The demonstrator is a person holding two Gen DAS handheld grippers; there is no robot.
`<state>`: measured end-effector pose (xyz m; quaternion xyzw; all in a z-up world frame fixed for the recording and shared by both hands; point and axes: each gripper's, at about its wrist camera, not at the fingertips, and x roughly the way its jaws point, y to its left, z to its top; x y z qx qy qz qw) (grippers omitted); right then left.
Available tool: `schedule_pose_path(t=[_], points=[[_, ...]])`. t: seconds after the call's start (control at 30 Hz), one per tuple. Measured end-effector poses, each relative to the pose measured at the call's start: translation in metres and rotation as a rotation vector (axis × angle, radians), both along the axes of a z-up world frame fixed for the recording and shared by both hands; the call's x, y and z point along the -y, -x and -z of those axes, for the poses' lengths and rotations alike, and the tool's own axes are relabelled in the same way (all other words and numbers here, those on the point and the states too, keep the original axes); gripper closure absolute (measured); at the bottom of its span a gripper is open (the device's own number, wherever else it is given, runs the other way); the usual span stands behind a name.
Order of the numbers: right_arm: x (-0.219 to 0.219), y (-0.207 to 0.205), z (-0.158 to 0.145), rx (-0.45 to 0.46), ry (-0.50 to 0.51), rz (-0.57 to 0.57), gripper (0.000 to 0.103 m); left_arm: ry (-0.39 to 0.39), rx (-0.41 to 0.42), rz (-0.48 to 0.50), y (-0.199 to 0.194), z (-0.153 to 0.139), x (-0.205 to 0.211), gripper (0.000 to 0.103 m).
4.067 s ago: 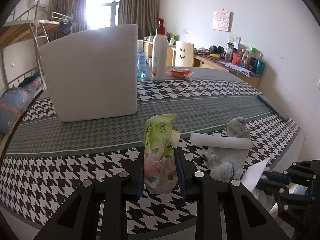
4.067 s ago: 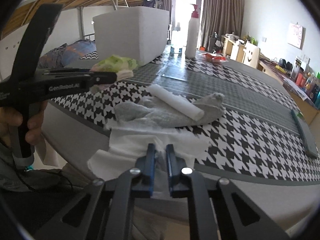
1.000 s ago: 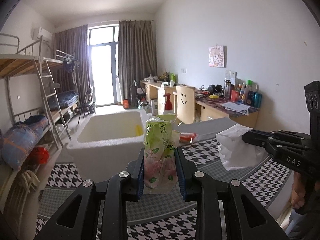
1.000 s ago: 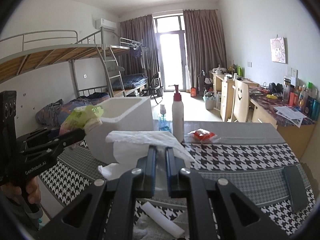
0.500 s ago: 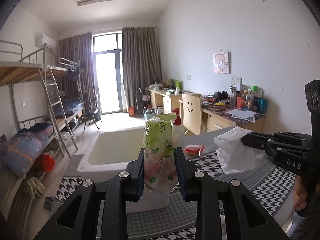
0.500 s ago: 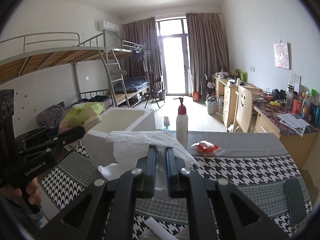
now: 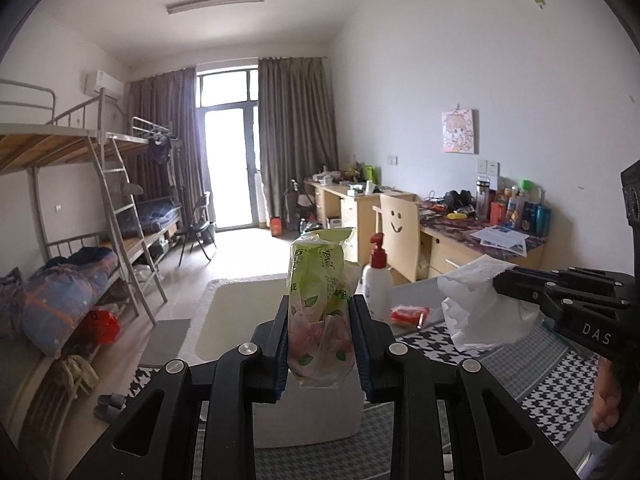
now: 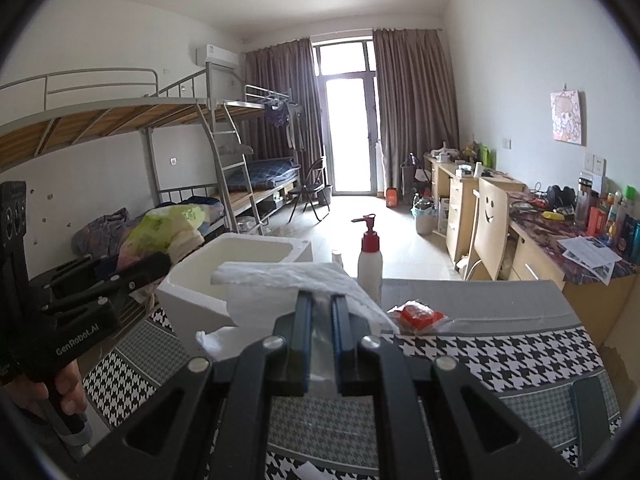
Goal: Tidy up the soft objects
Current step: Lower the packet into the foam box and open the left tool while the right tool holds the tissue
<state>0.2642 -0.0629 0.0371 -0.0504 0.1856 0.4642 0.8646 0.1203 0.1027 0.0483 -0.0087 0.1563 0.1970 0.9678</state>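
Green tissue pack [image 7: 320, 312] hides foam box [image 7: 236, 320] | white tissue [image 8: 288, 292] covers box corner

The foam box [image 8: 240, 276] stands open-topped on the table [image 8: 500, 348], its hollow bare where it shows, and the air above its rim is free. Just beside its right wall stand a pump bottle [image 8: 370, 260] and a smaller bottle [image 8: 337, 258], with a red packet [image 8: 418, 315] lying near them, so that side is crowded. The left gripper [image 7: 320, 344] with its green pack [image 7: 320, 300] and the right gripper [image 8: 321, 324] with its tissue [image 8: 280, 292] hang close side by side before the box.
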Motion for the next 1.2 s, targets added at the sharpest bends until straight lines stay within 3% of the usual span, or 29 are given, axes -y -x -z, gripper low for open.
schedule_pose_path(t=[1.2], points=[[-0.07,-0.018,-0.013,0.028,0.069,-0.04,0.091,0.061,-0.063,-0.123,-0.04,0.004,-0.06,0.074]])
